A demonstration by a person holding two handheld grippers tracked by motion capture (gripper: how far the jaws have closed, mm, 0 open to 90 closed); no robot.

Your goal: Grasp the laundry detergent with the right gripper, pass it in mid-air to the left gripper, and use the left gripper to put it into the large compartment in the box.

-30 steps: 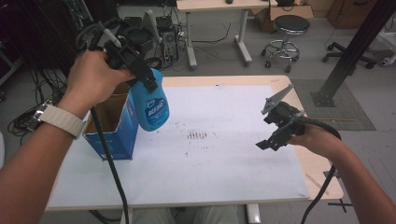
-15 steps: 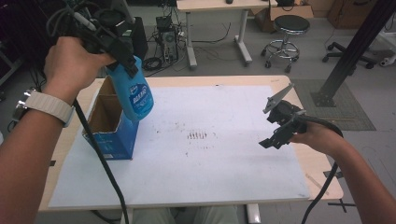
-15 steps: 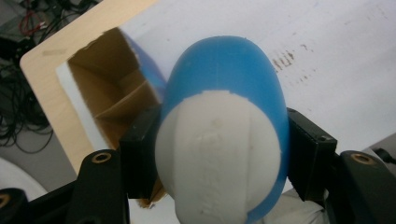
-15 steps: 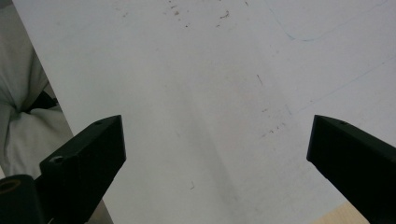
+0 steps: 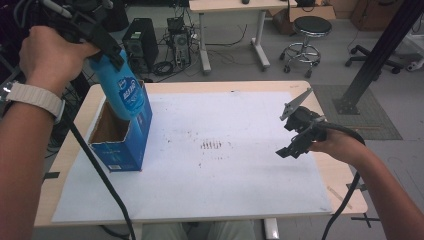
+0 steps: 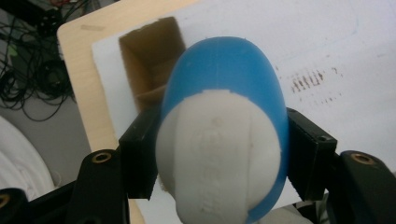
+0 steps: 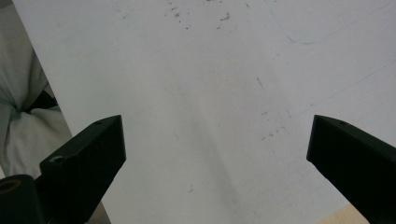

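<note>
Left gripper [image 5: 102, 42] clamped on the blue spray bottle [image 5: 122, 92], held above the open blue box [image 5: 120, 145]. Long axis steeply tilted, base down toward the box, head up-left. Right gripper [image 5: 295, 142] wide open, empty, over the white sheet [image 5: 225, 180].

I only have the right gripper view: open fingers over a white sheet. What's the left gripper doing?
Observer: The left gripper is shut on a blue bottle, its fingers clamping the bottle's white end.
Operator: Where's the bottle relative to the box?
Observer: It hangs tilted, base at the open top of the blue cardboard box. I cannot tell whether it has passed the rim.
Operator: And the box itself?
Observer: It stands upright at the left edge of the white sheet, well apart from your right gripper.
</note>
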